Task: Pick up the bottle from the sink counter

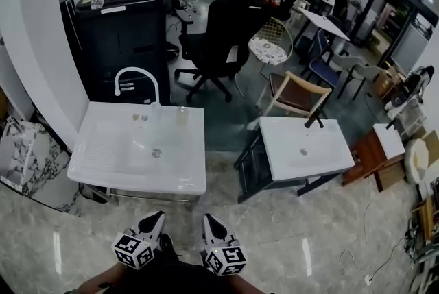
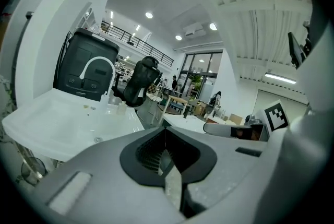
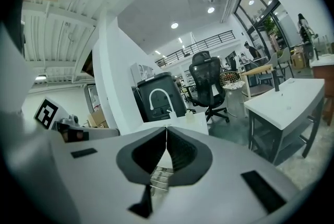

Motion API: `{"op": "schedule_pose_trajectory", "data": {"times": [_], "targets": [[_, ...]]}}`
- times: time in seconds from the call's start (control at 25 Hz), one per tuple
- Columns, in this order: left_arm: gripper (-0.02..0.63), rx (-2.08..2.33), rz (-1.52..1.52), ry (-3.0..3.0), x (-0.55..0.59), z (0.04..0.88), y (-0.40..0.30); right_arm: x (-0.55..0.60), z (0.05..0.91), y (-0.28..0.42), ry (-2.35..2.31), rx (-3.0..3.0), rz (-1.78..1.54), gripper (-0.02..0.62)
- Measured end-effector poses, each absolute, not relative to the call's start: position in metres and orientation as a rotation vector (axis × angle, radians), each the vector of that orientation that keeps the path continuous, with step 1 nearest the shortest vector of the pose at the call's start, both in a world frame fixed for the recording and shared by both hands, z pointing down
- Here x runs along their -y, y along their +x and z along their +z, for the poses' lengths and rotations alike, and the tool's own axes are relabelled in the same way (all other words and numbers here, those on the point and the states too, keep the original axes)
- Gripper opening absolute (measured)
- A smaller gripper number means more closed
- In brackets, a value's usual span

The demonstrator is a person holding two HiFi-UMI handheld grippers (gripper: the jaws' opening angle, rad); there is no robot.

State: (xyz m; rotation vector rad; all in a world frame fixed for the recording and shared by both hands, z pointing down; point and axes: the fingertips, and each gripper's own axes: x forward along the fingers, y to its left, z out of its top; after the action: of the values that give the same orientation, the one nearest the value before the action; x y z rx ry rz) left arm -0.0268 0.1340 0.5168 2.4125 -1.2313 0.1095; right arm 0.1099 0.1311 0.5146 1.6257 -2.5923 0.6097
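Observation:
A white sink counter (image 1: 103, 169) with a curved white faucet (image 1: 137, 77) stands just ahead of me on the left. On its back rim are a small clear bottle (image 1: 152, 112) and a second small clear container (image 1: 182, 114). Both grippers hang low, near my body and short of the counter's front edge: the left gripper (image 1: 156, 216) and the right gripper (image 1: 207, 218) are shut and empty. In the left gripper view, the shut jaw tips (image 2: 166, 131) point past the sink toward the bottle (image 2: 105, 98). Over the right gripper (image 3: 167, 131), the bottle (image 3: 190, 115) and the faucet (image 3: 159, 96) look small and far off.
A black cabinet (image 1: 120, 39) rises behind the sink, with a white pillar (image 1: 41, 39) on its left. A second white sink stand (image 1: 305, 149) is on the right. A black office chair (image 1: 219, 32) and a wooden chair (image 1: 295, 94) stand beyond it. People are in the far background.

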Motion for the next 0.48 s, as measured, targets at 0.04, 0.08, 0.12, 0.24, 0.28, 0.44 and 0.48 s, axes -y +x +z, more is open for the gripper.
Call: {"op": "schedule_pose_trajectory", "data": {"times": [0.04,0.08,0.12,0.24,0.28,0.44,0.48], "targets": [[0.002,1.225,0.106,2.412,-0.126,0.518,-0.033,-0.124,0.515,0.104,1.629,2.585,0.611,0.008],[0.002,1.219,0.102,2.413,-0.117,0.519,-0.039,-0.116,0.516,0.099,1.632,2.578,0.612,0.008],[0.002,1.212,0.098,2.414,-0.109,0.52,-0.044,-0.109,0.517,0.093,1.636,2.57,0.613,0.008],[0.002,1.193,0.091,2.41,-0.09,0.523,-0.06,-0.092,0.518,0.078,1.642,2.547,0.612,0.008],[0.002,1.188,0.092,2.409,-0.085,0.524,-0.065,-0.087,0.518,0.074,1.644,2.54,0.612,0.008],[0.002,1.169,0.104,2.402,-0.062,0.532,-0.081,-0.07,0.523,0.059,1.648,2.515,0.623,0.008],[0.002,1.165,0.104,2.399,-0.058,0.534,-0.083,-0.067,0.524,0.058,1.65,2.507,0.625,0.008]]}}
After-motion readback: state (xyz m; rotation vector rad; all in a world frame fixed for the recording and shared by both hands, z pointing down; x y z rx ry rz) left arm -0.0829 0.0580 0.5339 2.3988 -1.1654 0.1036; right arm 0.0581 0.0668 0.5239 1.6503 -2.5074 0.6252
